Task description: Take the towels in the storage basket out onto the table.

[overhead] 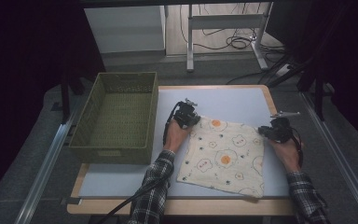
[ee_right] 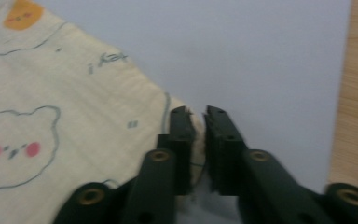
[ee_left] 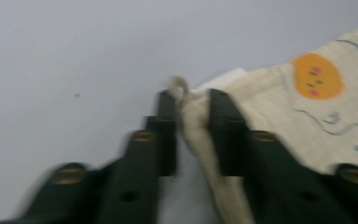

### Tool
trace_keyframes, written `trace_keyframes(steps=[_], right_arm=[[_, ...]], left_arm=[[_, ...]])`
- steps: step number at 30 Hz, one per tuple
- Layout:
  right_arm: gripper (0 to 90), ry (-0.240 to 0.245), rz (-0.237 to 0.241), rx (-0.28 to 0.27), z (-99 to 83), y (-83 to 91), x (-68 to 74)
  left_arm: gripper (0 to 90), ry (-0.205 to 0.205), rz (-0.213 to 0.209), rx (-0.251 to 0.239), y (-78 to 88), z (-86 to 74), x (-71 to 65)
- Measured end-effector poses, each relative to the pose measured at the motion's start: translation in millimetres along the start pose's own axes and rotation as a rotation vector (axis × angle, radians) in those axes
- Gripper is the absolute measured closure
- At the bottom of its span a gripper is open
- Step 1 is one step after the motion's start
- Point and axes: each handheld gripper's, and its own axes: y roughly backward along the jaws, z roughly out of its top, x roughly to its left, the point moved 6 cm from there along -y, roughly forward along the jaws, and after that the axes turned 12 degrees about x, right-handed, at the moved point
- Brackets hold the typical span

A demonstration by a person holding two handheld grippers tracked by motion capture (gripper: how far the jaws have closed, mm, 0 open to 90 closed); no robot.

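Note:
A cream cloth (overhead: 223, 156) printed with bears and orange egg shapes lies flat on the pale blue mat. My left gripper (overhead: 189, 117) sits at the cloth's far left corner, and in the left gripper view its jaws (ee_left: 190, 100) pinch a bunched fold of the cloth (ee_left: 279, 116). My right gripper (overhead: 272, 132) rests at the far right corner. In the right gripper view, my right gripper (ee_right: 200, 114) clamps the cloth's edge (ee_right: 74, 107) between its two black jaws.
An empty green woven basket (overhead: 116, 114) stands left of the mat, close to my left hand. The table's wooden edge (ee_right: 354, 93) runs just right of the right gripper. Table legs and cables (overhead: 233, 37) lie beyond the far edge.

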Motion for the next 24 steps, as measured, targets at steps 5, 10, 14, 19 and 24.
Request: trace_keyframes(steps=[5,10,14,19,24], right_arm=[[85.8,0.049,-0.052,0.036,5.3,0.2,4.6],[85.9,0.036,-0.056,-0.012,25.9,0.1,-3.8],[85.8,0.018,-0.044,-0.054,46.0,5.4,-8.0],[85.6,0.050,-0.015,-0.070,48.3,11.8,1.9],[85.5,0.064,0.010,-0.076,35.1,24.7,8.9]], left_arm=[[88.7,-0.024,0.066,0.008,3.7,3.4,3.5],[88.6,-0.001,0.124,-0.046,13.2,13.5,17.3],[88.1,0.021,0.128,-0.092,24.8,20.7,21.4],[87.9,-0.005,0.127,-0.115,33.8,11.2,16.0],[87.6,-0.012,0.110,-0.136,45.3,-1.2,5.4]])
